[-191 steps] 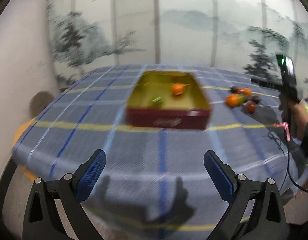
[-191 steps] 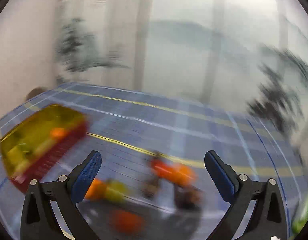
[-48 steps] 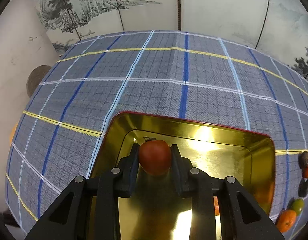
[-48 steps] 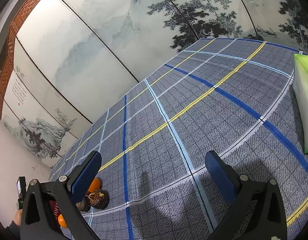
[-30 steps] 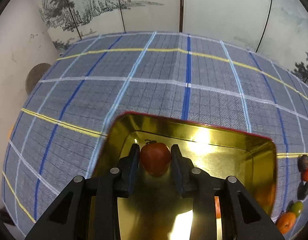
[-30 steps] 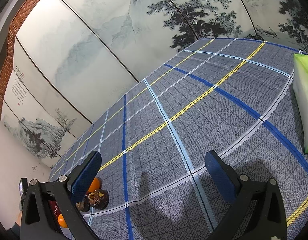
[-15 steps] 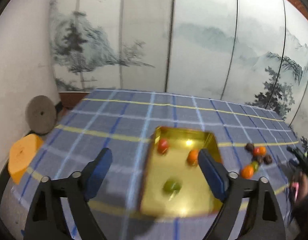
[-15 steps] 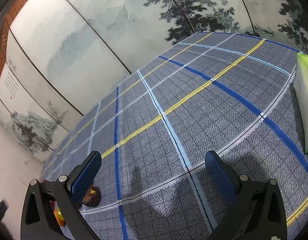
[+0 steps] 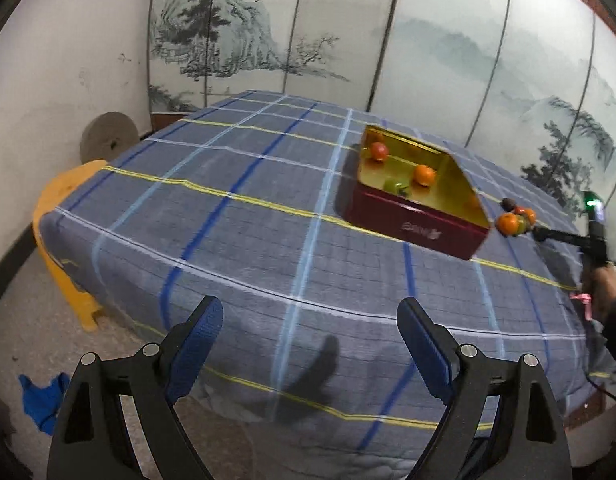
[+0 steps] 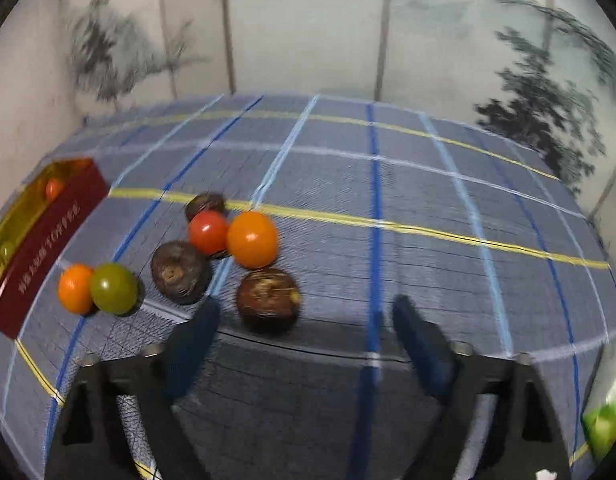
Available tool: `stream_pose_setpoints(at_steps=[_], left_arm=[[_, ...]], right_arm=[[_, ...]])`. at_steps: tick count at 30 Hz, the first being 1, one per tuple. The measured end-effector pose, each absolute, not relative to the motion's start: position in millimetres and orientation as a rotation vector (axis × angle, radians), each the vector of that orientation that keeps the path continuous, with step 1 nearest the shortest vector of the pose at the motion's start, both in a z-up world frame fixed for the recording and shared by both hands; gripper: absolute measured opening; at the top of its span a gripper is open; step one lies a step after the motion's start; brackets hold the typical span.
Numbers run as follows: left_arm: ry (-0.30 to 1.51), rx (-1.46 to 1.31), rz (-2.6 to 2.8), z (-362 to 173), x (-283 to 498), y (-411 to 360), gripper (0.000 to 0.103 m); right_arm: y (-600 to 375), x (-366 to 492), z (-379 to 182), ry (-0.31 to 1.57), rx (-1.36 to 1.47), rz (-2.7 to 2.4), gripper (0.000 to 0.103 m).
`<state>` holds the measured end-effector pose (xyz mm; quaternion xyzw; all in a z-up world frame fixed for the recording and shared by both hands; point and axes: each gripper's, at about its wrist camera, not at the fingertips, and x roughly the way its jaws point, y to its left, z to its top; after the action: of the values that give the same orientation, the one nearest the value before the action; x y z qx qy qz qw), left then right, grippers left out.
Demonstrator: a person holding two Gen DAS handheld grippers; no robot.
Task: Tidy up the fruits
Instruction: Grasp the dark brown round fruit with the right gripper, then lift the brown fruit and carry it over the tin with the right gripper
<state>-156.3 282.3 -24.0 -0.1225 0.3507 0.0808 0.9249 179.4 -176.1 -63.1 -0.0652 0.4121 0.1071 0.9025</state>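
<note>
Bare plaid counter [image 10: 387, 208] lies open right of the fruit cluster [image 10: 212, 248]. The red tin [image 10: 40, 240] walls the left; its golden floor has gaps between fruits.

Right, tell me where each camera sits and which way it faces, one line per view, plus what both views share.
Left wrist: on the left tool, open, held back past the table's near edge, looking across at the red tin; the person's right hand shows far right.
Right wrist: on the right tool, open, low over the cloth, facing the loose fruit.
Shared: the tin, the loose fruit, the checked cloth and the painted screen.
</note>
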Motion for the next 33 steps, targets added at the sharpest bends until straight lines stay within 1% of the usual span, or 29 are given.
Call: stream_pose_setpoints(at_steps=[4,6,7,14,21,28,33], left_arm=[[0.730,-0.268,0.139,-28,-156,278,0.089],[0.733,-0.273,0.135,-28,-156,277,0.089],[0.733,-0.277,0.133,-28,-156,277,0.089],[0.731,-0.301,0.114,-32,-162,270,0.089],[0.704,-0.286,0.105,-29,-171,263,0.089],[0.646,-0.325,0.104,-23,-192,266,0.089],[0.643,-0.329,0.114,-26,-206,268,0.089]], right_arm=[[-165,185,-75,0.889,-0.181,0.240,0.054],[-165,187,-78,0.892,-0.165,0.254,0.041],[-164,188,-79,0.888,-0.153,0.268,0.036],[-161,181,-75,0.865,-0.157,0.269,0.035],[-176,168,-62,0.828,-0.145,0.147,0.035],[-168,155,-31,0.775,-0.178,0.089,0.035],[-149,146,-2,0.715,-0.214,0.079,0.035]])
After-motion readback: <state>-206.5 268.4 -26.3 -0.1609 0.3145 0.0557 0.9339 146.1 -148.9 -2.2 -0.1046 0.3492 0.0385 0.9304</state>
